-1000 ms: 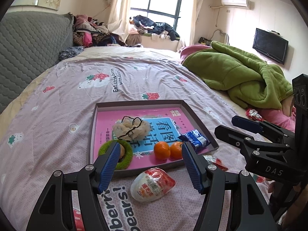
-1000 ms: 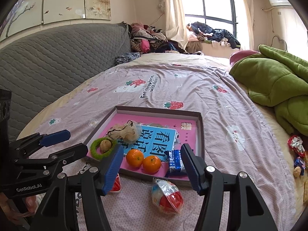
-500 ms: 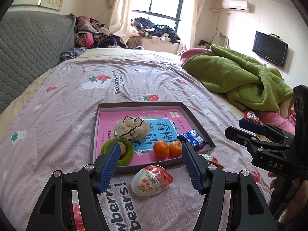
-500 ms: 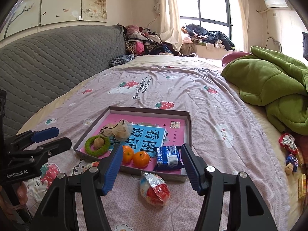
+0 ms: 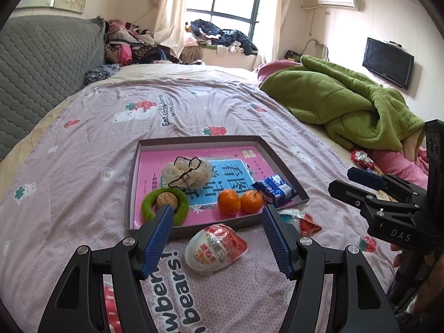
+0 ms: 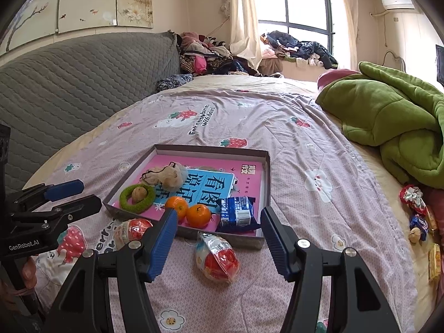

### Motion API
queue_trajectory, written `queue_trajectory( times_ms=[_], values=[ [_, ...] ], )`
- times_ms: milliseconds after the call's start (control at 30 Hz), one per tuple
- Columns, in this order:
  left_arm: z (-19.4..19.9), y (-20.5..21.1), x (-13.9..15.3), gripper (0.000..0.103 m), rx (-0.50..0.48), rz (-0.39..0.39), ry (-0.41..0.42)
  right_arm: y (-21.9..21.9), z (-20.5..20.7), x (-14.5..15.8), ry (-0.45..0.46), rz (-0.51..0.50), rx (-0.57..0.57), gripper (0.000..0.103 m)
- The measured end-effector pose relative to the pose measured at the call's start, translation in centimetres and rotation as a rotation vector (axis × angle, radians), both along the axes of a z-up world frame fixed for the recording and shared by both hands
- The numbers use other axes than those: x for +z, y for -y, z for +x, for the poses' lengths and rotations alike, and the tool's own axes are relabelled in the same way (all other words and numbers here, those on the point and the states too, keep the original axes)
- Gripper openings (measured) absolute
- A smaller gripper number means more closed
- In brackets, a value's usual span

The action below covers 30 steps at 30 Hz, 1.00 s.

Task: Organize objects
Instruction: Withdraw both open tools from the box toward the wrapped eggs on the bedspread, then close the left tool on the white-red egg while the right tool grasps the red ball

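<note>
Left wrist view. Left gripper (image 5: 217,234): jaws spread wide, nothing between the pads, hovering over the bedspread (image 5: 69,194). Egg-shaped snack packet (image 5: 215,247) lies on the bedspread between the fingers, just outside the near wall of the shallow box tray (image 5: 132,177).

Tray contents, left to right: green ring (image 5: 165,204) at the 8 o'clock corner with a walnut (image 5: 167,200) inside it; cream mesh pouf (image 5: 186,174) with a black cord near centre; two tangerines (image 5: 240,201) touching each other at 5 o'clock; blue snack pack (image 5: 274,190) against the right wall. All rest on a pink-and-blue book cover (image 5: 227,166).

A second egg packet (image 5: 301,222) lies just outside the tray's near right corner. Right gripper (image 5: 358,184) at 3 o'clock of the frame, seen side-on, fingers apart.

Right wrist view. Right gripper (image 6: 219,231): jaws spread, empty, with that second egg packet between the fingers. Green blanket (image 6: 388,116) heaped at 2 o'clock; loose wrapped sweets (image 6: 419,216) at the far right edge.
</note>
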<state>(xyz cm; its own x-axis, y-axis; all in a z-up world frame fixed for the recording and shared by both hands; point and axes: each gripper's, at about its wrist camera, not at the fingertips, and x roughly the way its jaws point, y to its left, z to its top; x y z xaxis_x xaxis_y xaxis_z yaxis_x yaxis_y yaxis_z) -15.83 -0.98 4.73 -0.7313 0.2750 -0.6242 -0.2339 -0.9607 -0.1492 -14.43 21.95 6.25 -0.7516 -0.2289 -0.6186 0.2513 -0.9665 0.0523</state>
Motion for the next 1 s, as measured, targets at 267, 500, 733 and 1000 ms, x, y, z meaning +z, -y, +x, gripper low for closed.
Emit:
queue_trajectory(
  times_ms=[267,500,733,1000],
  values=[
    [0.0,-0.2,-0.5,0.068,-0.006,-0.005,0.019,-0.4,-0.1,-0.7,0.025,-0.007,-0.010,0.062],
    [0.0,-0.5,-1.2,0.068,-0.014,-0.021,0.039,-0.3,-0.1,-1.3,0.044,0.006,-0.001,0.062],
    [-0.4,-0.8,-3.0,0.068,-0.024,-0.054,0.081,-0.2,-0.5,-2.6,0.082,0.017,0.014,0.062],
    [-1.4,-1.3,-5.6,0.068,-0.034,-0.094,0.135,0.2,-1.2,-4.4,0.136,0.034,0.027,0.062]
  ],
)
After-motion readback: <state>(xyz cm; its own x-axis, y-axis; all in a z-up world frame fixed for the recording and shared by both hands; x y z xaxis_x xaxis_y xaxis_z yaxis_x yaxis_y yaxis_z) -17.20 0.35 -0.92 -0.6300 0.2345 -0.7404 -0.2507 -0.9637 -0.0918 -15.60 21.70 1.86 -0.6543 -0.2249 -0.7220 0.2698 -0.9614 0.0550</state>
